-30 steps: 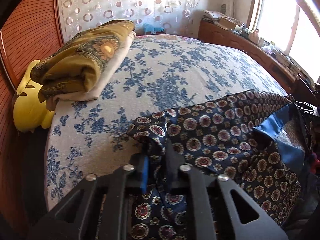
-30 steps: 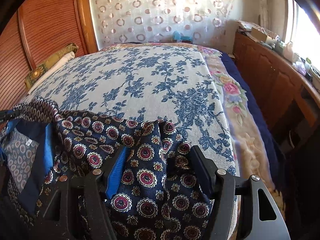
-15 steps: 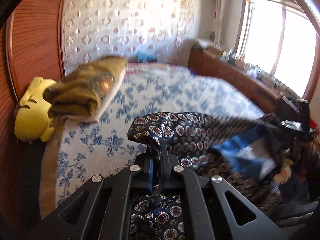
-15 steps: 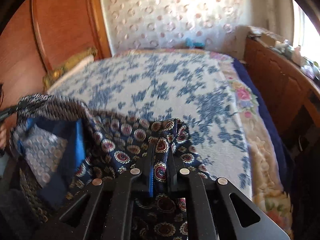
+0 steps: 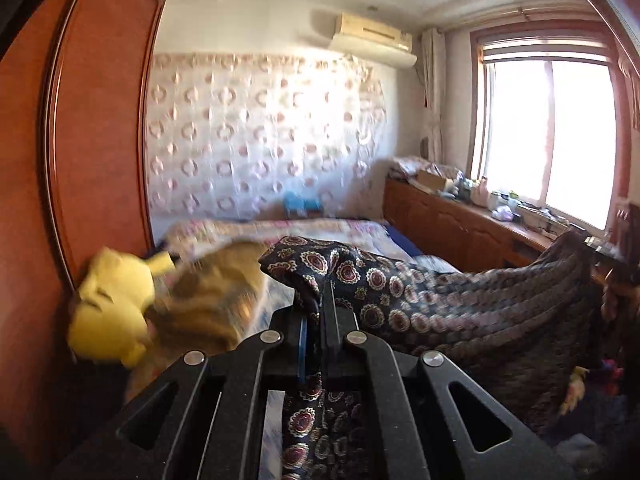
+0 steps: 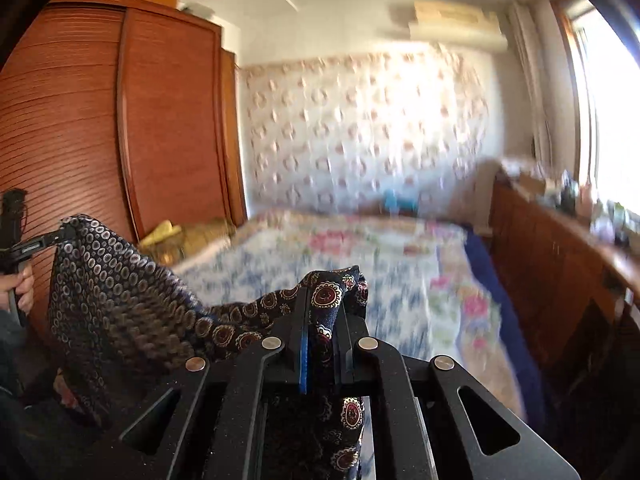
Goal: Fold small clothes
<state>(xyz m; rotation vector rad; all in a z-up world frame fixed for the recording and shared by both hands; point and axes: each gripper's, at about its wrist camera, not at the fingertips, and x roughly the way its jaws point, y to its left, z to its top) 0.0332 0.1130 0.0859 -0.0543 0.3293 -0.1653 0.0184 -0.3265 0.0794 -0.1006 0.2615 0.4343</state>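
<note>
The left gripper (image 5: pixel 318 300) pinches one corner of a dark blue garment (image 5: pixel 460 304), its fingers pressed tight on the cloth. The right gripper (image 6: pixel 324 312) clamps the other corner the same way, a fold of fabric squeezed between its pads. The garment hangs stretched in the air between the two, above the near end of the bed (image 6: pixel 360 256).

Only the left view shows the window (image 5: pixel 544 136) in full, with the cluttered wooden counter (image 5: pixel 460 220) under it, the wall air conditioner (image 5: pixel 372 40) sharp, and a yellow plush toy (image 5: pixel 112 304) beside a folded olive cloth (image 5: pixel 208 304), both blurred. Only the right view shows the left gripper from outside (image 6: pixel 60 236), gripped by a hand (image 6: pixel 20 292) at the picture's edge, and the ribbed doors of the wooden wardrobe (image 6: pixel 120 120).

The garment is thin woven cloth printed with round red-and-cream medallions; its reverse side looks paler and greyer. The bedspread is white with blue flower sprays and a pink floral border. A white curtain with ring shapes (image 5: pixel 260 140) covers the far wall. The grippers are matte black, with silver rivets and a blue pad.
</note>
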